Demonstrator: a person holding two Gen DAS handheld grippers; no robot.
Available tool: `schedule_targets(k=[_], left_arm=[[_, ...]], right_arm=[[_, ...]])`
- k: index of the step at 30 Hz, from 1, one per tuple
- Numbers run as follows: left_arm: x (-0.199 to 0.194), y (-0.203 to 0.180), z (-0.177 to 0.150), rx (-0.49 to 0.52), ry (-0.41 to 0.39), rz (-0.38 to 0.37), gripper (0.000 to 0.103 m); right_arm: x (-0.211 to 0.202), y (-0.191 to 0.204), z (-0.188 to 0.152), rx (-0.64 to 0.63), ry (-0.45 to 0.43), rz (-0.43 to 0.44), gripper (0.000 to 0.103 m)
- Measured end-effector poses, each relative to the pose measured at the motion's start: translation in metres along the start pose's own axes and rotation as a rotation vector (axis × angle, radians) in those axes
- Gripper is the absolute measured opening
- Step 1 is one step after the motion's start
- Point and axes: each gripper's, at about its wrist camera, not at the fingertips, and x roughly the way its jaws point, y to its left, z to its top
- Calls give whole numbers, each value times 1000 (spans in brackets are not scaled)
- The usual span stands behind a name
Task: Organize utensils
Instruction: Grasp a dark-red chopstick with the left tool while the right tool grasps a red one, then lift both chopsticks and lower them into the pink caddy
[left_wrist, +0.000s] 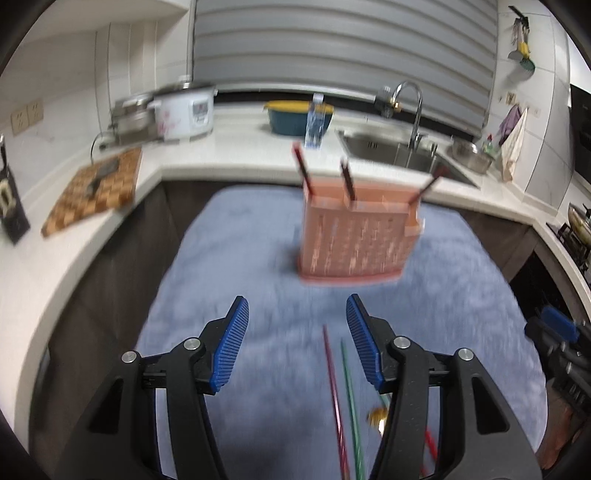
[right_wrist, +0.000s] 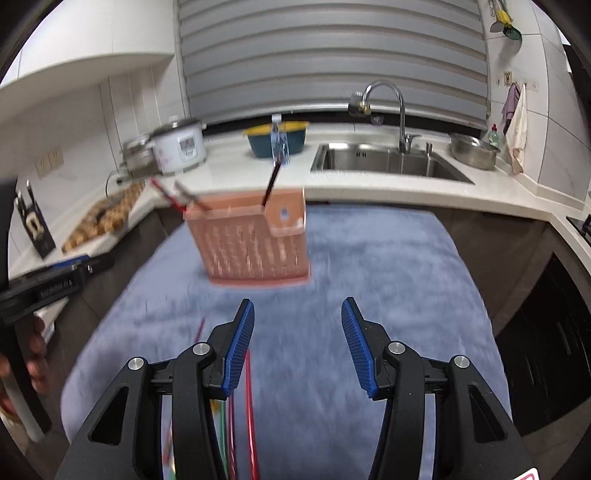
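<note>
blue mat (left_wrist: 236, 236) bears unlabelled pink utensil basket (left_wrist: 351, 240).

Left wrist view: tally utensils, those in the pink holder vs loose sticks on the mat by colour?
Dark-handled utensils standing in the pink holder: 3
Loose red sticks on the blue mat: 2
Loose green sticks: 1
Total: 6
A blurred gold item beside them is too unclear to class, so it is not counted.
</note>
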Motion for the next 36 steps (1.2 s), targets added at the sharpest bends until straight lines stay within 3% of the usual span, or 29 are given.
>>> schedule_targets(k=[5, 10, 14, 17, 23, 36], left_arm=[[-3, 2, -51, 4, 73, 20, 52], [-6, -6, -88, 28, 121, 31, 52], [-8, -13, -113, 27, 162, 17, 52], [-6, -18, -128, 46, 182, 17, 52], [0, -20, -146, 47, 223, 3, 52], [13, -27, -162, 60, 281, -29, 50]], right_arm=[[-1, 11, -64, -46, 116, -15, 49], [3, 13, -106, -28, 199, 7, 45], [9, 19, -130, -34, 247, 28, 35], [13, 22, -138, -28, 275, 45, 28], [17, 31, -148, -41, 301, 68, 24], [25, 35, -157, -49, 337, 70, 8]])
